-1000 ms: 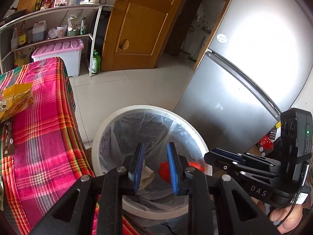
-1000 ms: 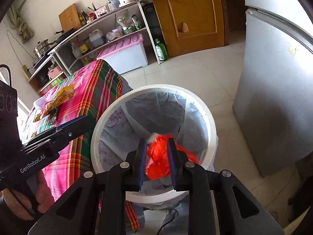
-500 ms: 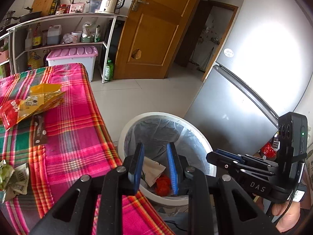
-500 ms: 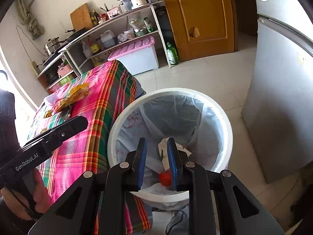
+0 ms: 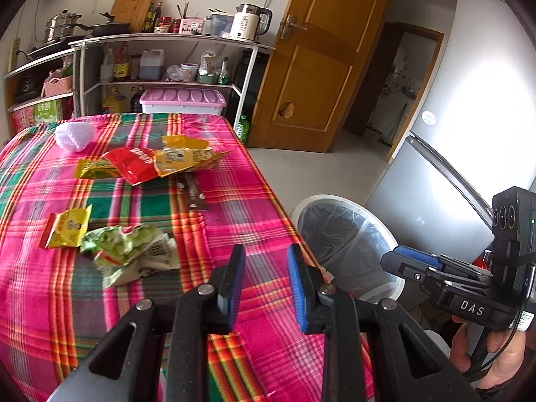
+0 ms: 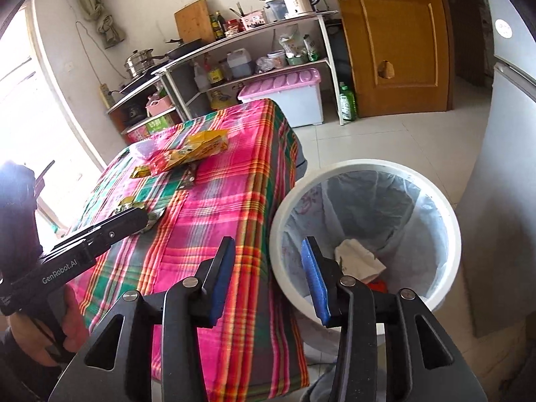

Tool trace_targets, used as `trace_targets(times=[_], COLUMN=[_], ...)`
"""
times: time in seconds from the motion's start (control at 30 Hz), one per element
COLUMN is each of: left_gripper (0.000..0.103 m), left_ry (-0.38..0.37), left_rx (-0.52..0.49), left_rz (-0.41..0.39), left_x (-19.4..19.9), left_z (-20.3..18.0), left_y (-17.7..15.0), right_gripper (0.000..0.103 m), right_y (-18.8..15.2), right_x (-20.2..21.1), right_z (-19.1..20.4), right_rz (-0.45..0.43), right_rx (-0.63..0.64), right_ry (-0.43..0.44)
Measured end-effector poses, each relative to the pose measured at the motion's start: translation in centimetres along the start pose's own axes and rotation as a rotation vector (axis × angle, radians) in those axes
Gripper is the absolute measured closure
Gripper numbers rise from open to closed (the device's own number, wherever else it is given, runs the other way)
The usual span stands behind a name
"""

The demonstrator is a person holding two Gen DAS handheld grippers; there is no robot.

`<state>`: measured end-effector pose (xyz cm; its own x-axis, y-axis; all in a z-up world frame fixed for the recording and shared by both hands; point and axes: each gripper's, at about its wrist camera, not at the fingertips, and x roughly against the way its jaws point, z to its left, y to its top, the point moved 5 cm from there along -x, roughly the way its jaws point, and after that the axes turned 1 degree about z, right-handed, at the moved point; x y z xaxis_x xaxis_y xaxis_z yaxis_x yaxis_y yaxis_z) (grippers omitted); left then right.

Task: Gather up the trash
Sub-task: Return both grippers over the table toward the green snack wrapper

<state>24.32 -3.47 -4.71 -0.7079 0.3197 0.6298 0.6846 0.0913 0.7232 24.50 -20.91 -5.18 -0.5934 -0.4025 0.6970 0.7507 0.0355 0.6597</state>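
Covering the table, plaid cloth [image 5: 234, 201] holds wrappers [image 5: 150, 164] at 11 o'clock; lined bin [image 6: 365, 167] w/ paper at 3. Right gripper [image 6: 268, 268] just been opening, empty; left gripper [image 5: 264, 278] part-open, empty.

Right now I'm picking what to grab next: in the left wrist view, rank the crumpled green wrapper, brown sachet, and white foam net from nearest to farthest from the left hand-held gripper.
1. Crumpled green wrapper: just left of the left hand-held gripper, nearest.
2. Brown sachet: mid-table, straight ahead.
3. White foam net: far left corner, farthest.
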Motion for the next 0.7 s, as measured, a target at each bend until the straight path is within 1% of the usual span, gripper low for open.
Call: trace_targets(times=[0.07, 0.1, 0.13, 0.4, 0.7], left_gripper=[0.069, 0.061, 0.055, 0.055, 0.055], left_ry=[0.019, 0.029, 0.039, 0.102, 0.163], left_rx=[0.019, 0.03, 0.043, 0.108, 0.159], left_rz=[-0.004, -0.009, -0.016, -0.055, -0.069], left_x=[0.8, 1.2, 1.6, 3.8, 4.5], left_z=[1.2, 1.8, 2.4, 6.1, 9.6], left_y=[-0.5, -0.7, -0.9, -1.4, -1.3], right_gripper=[0.06, 0.06, 0.06, 0.06, 0.06], right_y=[-0.2, -0.3, -0.4, -0.2, 0.6], right_x=[-0.2, -0.4, -0.5, -1.6, -3.4], right_z=[1.2, 1.7, 2.2, 5.0, 8.1], right_rz=[0.011, 0.015, 0.019, 0.035, 0.05], right_rx=[0.023, 0.034, 0.045, 0.094, 0.146], right_ry=[0.022, 0.029, 0.034, 0.072, 0.125])
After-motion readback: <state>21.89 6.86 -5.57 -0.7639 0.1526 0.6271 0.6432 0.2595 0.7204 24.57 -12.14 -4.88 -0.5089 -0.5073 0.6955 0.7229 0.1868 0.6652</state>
